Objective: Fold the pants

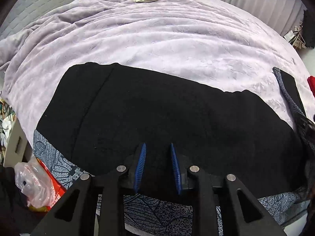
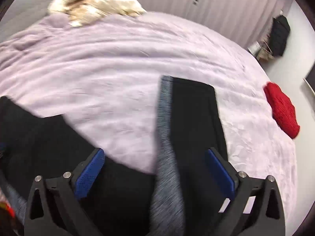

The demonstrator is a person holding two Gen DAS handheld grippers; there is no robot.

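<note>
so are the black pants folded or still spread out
Folded, at least partly: the black pants lie flat on the lilac blanket as one wide block, no separate legs showing. How many folds, cannot tell.

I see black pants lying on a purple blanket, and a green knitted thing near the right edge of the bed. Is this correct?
Not quite: the knitted thing is red, not green, as the right wrist view shows clearly. The rest holds: the black pants lie on the purple blanket, and the knitted thing sits near the bed's right edge.

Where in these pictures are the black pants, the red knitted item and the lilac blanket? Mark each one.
black pants (image 1: 157, 114): left wrist view, middle of the flat fabric.
red knitted item (image 2: 282, 110): right wrist view, its centre.
lilac blanket (image 1: 157, 39): left wrist view, bare stretch beyond the pants.
</note>
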